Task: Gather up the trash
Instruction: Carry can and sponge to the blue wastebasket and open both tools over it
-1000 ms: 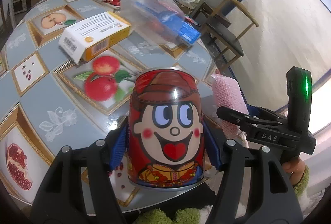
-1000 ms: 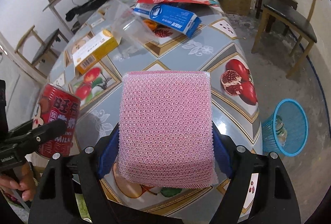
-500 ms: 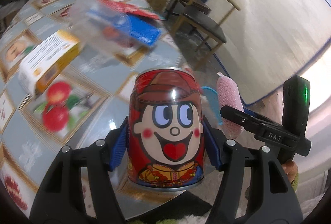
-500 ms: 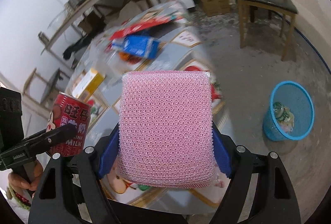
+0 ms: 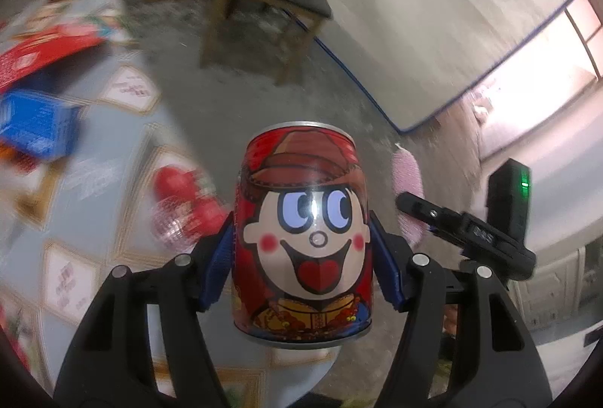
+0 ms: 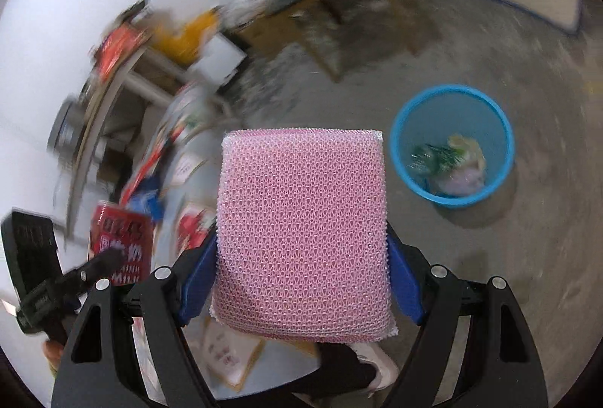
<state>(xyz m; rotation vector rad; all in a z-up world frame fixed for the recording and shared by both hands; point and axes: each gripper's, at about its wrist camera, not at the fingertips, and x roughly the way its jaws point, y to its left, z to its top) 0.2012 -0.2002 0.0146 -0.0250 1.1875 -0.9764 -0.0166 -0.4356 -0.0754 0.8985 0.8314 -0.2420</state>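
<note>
My left gripper (image 5: 301, 261) is shut on a red milk can (image 5: 303, 230) with a cartoon face, held upright past the table's edge, over the floor. My right gripper (image 6: 301, 257) is shut on a pink mesh sponge (image 6: 303, 230), its blue pads pressing both sides. A blue mesh trash basket (image 6: 452, 144) stands on the floor to the right of the sponge, with some rubbish inside. In the right wrist view the can (image 6: 120, 238) and left gripper show at lower left. In the left wrist view the sponge's edge (image 5: 407, 185) and the right gripper's body show at right.
The round table (image 5: 94, 181) with its fruit-patterned cloth lies to the left, bearing a blue box (image 5: 37, 125) and a red packet (image 5: 34, 57). A wooden chair (image 5: 271, 4) with a dark seat stands on the grey floor. A white mattress (image 5: 433, 12) leans beyond it.
Both grippers have swung from above the table toward the floor on the right, carrying the can and the sponge. The blue basket has come much closer and more central in the right wrist view.
</note>
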